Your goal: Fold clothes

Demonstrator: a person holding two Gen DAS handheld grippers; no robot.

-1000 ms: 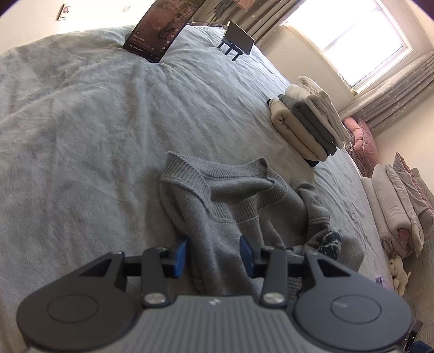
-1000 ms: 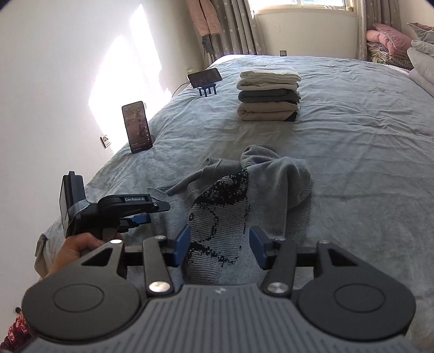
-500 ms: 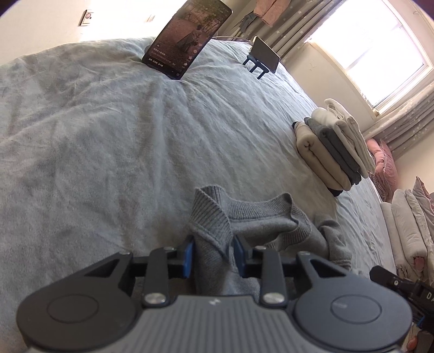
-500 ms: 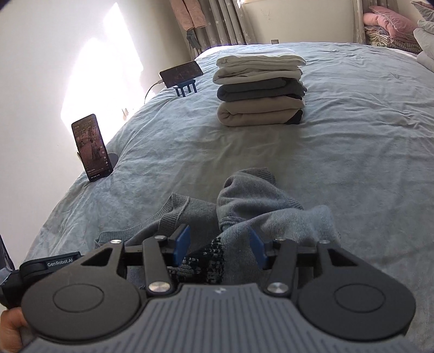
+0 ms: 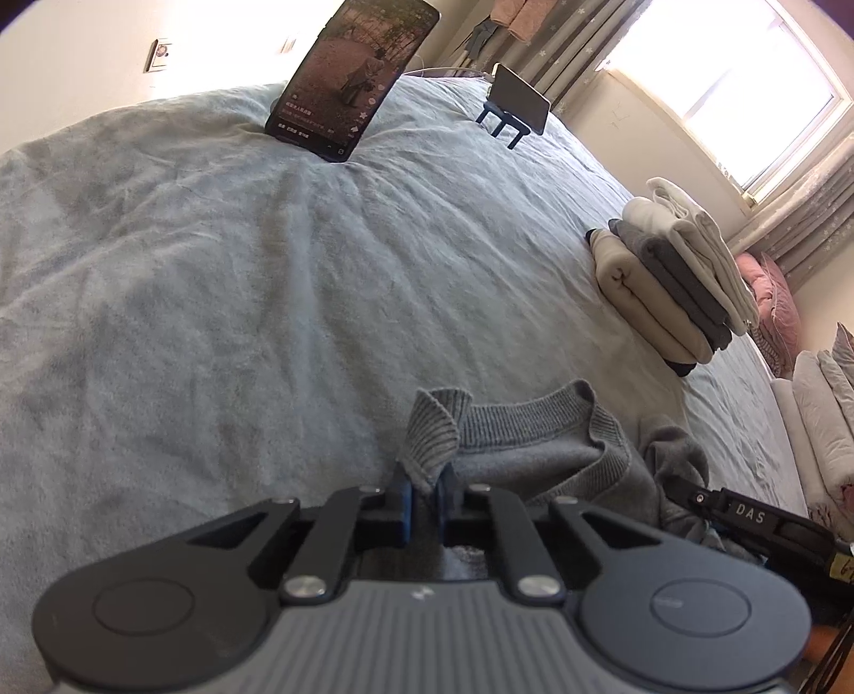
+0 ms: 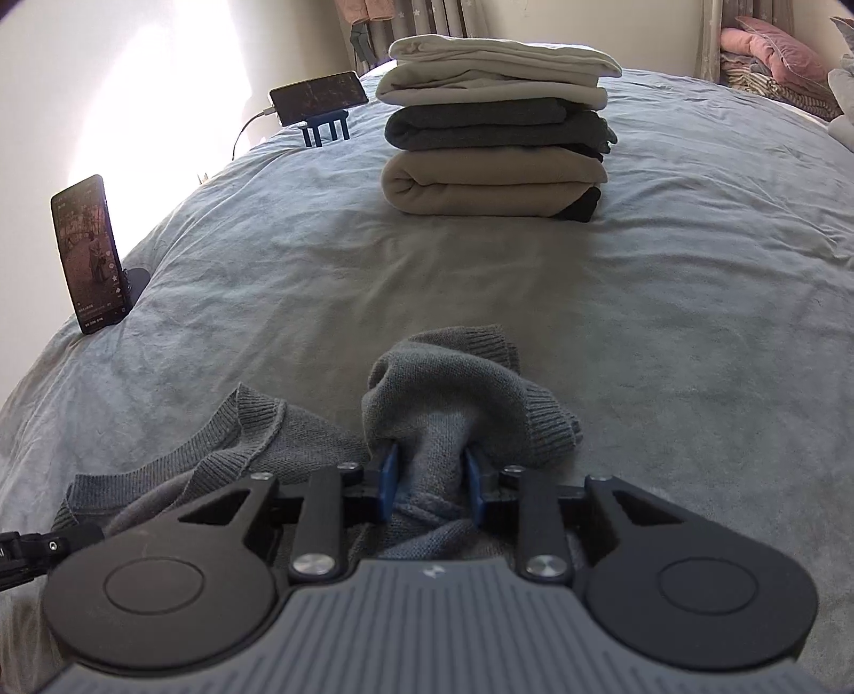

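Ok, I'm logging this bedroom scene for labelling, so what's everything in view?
sweater: one, grey knit, crumpled on the bed nearest the cameras
folded stack: one pile, white, grey and beige, farther up the bed
bed cover: one, pale blue-grey
upright phone: one, dark, bed's edge
phone on blue stand: one, beyond it
pink pillows: by the curtains
left gripper: black, blue pads, pinching a ribbed sweater edge
right gripper: black, blue pads apart around bunched sweater

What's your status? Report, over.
Left gripper shut on grey sweater. Right gripper closing on it, not yet shut. Bed ahead unobstructed.
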